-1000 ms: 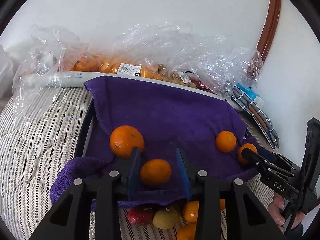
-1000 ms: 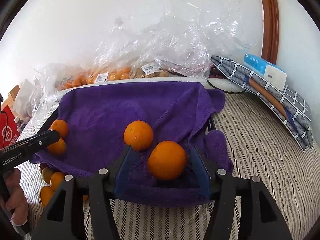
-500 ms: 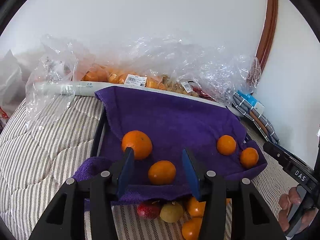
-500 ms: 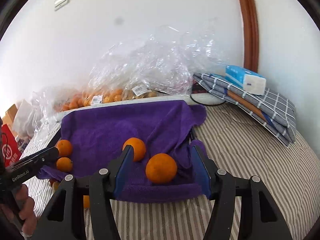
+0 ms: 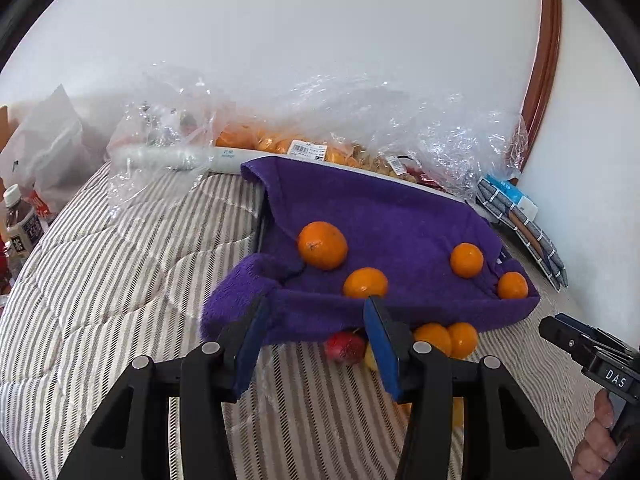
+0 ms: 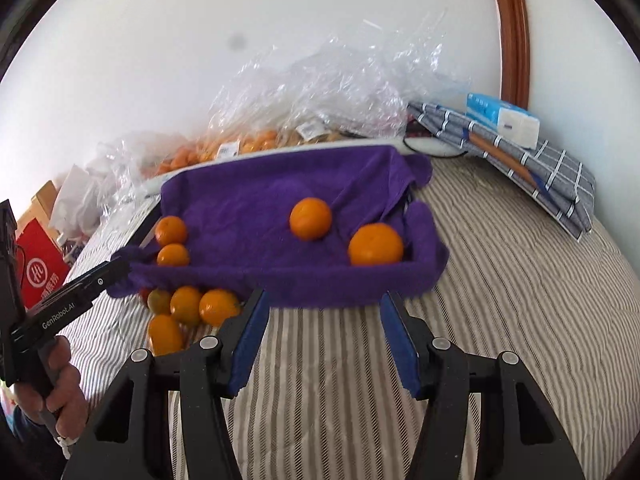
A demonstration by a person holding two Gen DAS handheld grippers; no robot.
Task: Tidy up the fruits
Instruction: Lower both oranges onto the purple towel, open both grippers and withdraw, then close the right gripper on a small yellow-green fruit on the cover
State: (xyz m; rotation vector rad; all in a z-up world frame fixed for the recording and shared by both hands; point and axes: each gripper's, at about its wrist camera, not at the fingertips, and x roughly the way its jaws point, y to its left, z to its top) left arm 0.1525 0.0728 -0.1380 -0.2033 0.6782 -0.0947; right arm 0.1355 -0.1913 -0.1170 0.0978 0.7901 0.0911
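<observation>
Four oranges (image 6: 311,218) sit on the purple towel (image 6: 248,204); more fruit (image 6: 200,306) lies loose beside it. Both grippers, left (image 5: 316,334) and right (image 6: 324,334), are empty and part-open, the right closing slightly; widen before straddling a fruit.

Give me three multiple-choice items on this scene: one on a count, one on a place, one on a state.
1. How many oranges lie on the purple towel?
A. two
B. four
C. six

2. Where does the red fruit lie?
A. on top of the towel
B. on the striped bedding, at the towel's near edge
C. on the tissue pack

3. In what state is the towel?
A. spread open, with fruit on it
B. rolled into a tight bundle
C. hanging from the wall

Answers:
1 B, both wrist views show four oranges on the cloth.
2 B, it sits on the stripes beside other loose fruit, just under the towel's front edge.
3 A, the cloth lies open and wide under the oranges.
</observation>
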